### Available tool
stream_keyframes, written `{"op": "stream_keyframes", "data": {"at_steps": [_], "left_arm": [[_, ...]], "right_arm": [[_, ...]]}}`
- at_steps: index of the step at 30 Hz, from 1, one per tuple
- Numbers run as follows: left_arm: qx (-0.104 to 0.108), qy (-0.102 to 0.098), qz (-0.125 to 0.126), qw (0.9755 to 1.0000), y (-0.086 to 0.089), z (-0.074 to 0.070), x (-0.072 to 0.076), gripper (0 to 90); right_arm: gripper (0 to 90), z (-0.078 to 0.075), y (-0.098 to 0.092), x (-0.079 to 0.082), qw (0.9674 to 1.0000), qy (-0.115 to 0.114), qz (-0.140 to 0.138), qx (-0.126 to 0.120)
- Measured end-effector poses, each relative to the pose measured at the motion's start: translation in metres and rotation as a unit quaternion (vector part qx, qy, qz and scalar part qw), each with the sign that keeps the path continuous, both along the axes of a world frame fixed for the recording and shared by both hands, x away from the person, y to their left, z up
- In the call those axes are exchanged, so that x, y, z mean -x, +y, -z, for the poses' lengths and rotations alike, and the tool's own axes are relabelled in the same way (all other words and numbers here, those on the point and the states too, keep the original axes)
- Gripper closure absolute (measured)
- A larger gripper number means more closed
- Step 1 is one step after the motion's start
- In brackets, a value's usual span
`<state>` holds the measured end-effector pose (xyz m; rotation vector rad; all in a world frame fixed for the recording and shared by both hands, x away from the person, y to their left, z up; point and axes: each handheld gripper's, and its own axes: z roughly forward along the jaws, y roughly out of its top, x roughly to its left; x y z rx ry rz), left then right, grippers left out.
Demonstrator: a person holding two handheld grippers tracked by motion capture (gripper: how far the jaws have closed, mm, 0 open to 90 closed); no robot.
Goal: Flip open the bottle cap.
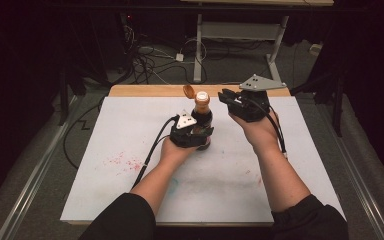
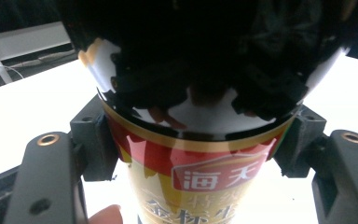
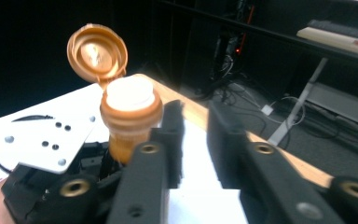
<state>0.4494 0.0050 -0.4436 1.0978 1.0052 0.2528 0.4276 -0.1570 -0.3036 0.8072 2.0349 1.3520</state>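
Note:
A dark sauce bottle with a red and gold label stands upright on the white mat. Its orange flip lid hangs open behind the white spout. My left gripper is shut on the bottle's body, with one pad pressed on each side in the left gripper view. Just right of the bottle's top hovers my right gripper. In the right gripper view its jaws stand a little apart beside the neck, with nothing between them.
Red speckles stain the mat at the left. A wooden table edge runs along the back. Beyond it are cables on the floor and a desk frame.

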Motion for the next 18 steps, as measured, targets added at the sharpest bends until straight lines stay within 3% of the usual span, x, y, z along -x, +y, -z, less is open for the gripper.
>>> {"op": "stream_keyframes", "data": {"at_steps": [7, 13, 16, 18], "left_arm": [[-0.005, 0.008, 0.012, 0.9999, 0.003, 0.001, -0.001, 25.7], [-0.019, 0.025, 0.023, 0.9993, 0.006, 0.004, -0.001, 14.5], [-0.024, 0.034, 0.029, 0.9987, 0.008, 0.003, -0.001, 7.8], [-0.028, 0.042, 0.032, 0.9982, 0.010, 0.003, 0.000, 2.1]], "right_arm": [[41.4, 0.014, -0.008, -0.004, 0.9999, 0.009, -0.008, -0.010], [18.2, 0.022, -0.010, -0.006, 0.9997, 0.009, -0.009, -0.020], [0.5, 0.027, -0.009, -0.007, 0.9996, 0.008, 0.001, -0.026], [0.2, 0.031, -0.009, -0.008, 0.9995, 0.014, 0.006, -0.028]]}}
